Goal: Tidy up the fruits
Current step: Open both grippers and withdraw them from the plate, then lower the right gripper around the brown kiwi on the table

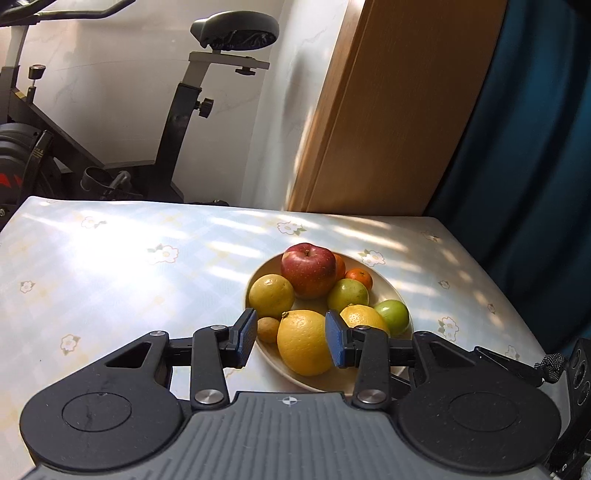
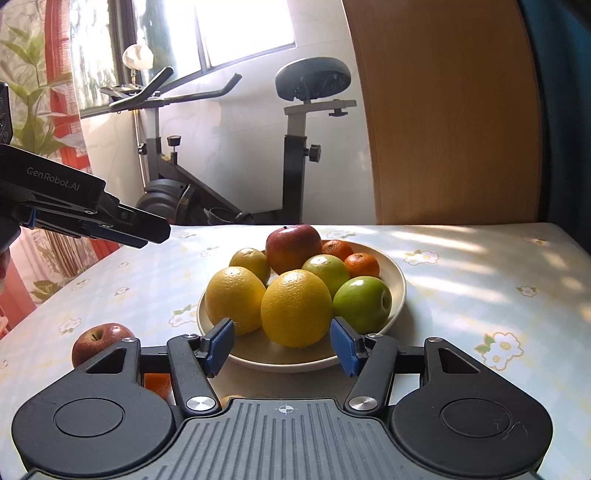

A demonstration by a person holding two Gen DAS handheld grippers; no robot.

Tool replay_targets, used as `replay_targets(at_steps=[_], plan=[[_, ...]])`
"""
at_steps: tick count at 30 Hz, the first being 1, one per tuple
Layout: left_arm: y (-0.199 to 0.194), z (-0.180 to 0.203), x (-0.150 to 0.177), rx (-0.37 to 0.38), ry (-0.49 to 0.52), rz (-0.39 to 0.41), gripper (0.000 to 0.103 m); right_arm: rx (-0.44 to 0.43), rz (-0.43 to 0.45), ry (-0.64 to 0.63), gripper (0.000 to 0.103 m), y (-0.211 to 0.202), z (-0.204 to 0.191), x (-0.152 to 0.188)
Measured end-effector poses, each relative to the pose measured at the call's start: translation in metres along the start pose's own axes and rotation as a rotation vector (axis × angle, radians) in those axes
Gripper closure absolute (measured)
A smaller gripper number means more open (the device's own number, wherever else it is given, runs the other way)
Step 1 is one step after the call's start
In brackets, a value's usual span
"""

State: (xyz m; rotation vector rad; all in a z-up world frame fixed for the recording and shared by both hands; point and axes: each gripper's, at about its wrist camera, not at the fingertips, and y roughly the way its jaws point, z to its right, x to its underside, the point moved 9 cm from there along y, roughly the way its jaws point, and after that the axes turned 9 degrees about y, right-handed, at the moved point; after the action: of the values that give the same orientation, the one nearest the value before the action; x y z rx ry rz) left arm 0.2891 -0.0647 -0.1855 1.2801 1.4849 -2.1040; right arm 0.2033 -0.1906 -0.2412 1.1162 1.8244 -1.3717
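Right gripper [image 2: 282, 341] is apart and empty before the bowl [image 2: 400, 286]; left gripper [image 1: 290, 341] also empty; next, fetch the loose apple [image 2: 98, 338]

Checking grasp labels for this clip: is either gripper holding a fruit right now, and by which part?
Nothing is held. The left gripper and right gripper are both open and empty above the near side of the plate.

Bright window [image 2: 207, 33] backlight, dappled tabletop [image 1: 110, 266] shadows, fisheye-bent edges
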Motion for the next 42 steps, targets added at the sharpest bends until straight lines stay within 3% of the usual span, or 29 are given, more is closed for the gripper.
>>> replay_targets(at_steps=[3,15,21,32,42], plan=[[-0.007,-0.005,0.009,-0.021,-0.014,0.005,0.061,-0.014,0.019,-0.051,0.049,-0.008,-0.01,0.01],[-0.033,0.004,0.04,-0.071,-0.064,0.038,0.061,-0.047,-0.047,-0.153,0.054,-0.012,-0.033,0.039],[-0.036,0.002,0.046,-0.108,-0.06,0.043,0.061,-0.039,-0.098,-0.16,0.06,-0.002,-0.034,0.046],[-0.043,-0.003,0.06,-0.141,-0.102,0.037,0.061,-0.042,-0.114,-0.147,0.065,0.0,-0.031,0.047],[-0.041,0.016,0.07,-0.129,-0.029,0.022,0.061,-0.026,-0.133,-0.138,0.068,0.004,-0.028,0.049]])
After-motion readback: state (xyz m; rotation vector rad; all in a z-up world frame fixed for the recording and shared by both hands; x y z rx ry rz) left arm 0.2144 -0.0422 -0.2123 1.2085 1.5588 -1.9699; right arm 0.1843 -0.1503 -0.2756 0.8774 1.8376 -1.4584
